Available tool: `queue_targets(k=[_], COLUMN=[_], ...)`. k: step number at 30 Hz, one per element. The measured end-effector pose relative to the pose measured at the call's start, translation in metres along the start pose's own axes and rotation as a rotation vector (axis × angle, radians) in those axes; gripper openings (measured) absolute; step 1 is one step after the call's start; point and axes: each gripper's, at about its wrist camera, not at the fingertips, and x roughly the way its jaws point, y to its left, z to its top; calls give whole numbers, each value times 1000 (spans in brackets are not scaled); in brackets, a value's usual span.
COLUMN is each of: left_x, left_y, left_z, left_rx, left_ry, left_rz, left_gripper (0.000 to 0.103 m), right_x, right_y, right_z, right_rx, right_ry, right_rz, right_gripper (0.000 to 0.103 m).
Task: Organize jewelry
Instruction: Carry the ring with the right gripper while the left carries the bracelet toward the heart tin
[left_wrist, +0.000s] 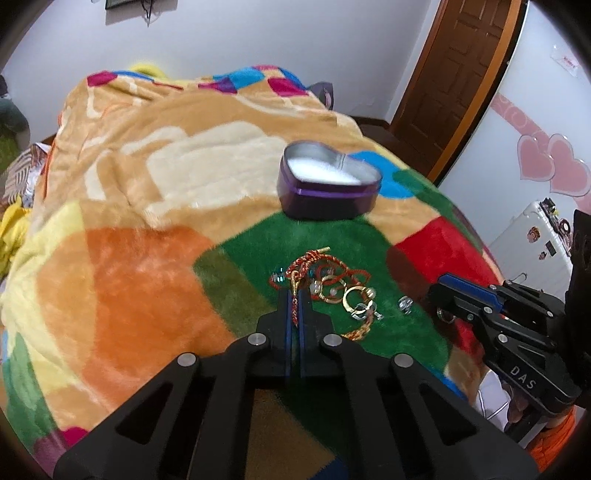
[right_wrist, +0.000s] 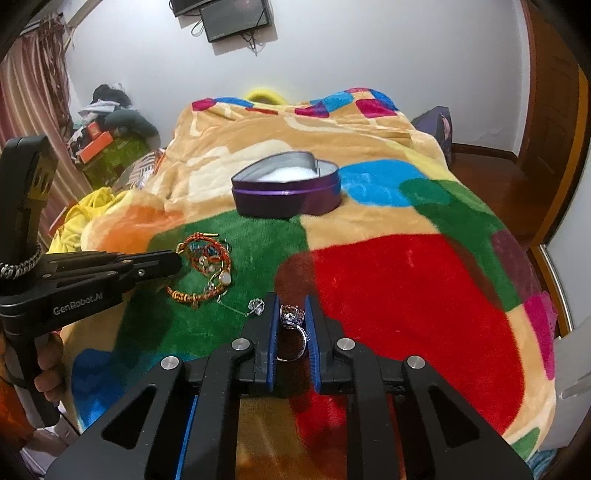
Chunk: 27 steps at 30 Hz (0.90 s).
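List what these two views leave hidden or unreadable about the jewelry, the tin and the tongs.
- Heart-shaped tin: floor hidden by its wall in the right wrist view; white lining blurred in the left.
- Jewelry pile: pieces tangled, count unclear; left tongs cover its near edge.
- Ring: band partly hidden between the right tongs.
- Small silver piece: too small to identify.
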Motion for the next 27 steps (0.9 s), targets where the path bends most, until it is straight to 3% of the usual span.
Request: queue_targets(k=[12,27], left_x=[-37,-40], left_y=[2,0], left_z=[29,74], left_rx=[22,90], left_ry=[-133,-227], left_rz=[1,-1], left_gripper=[1,1], right_x=[-17,-13], right_y=[7,11], right_z=[24,65], right_rx=[-15,-48], right_ry=[-79,-176], right_rz=[-33,-50], right_gripper=[12,12])
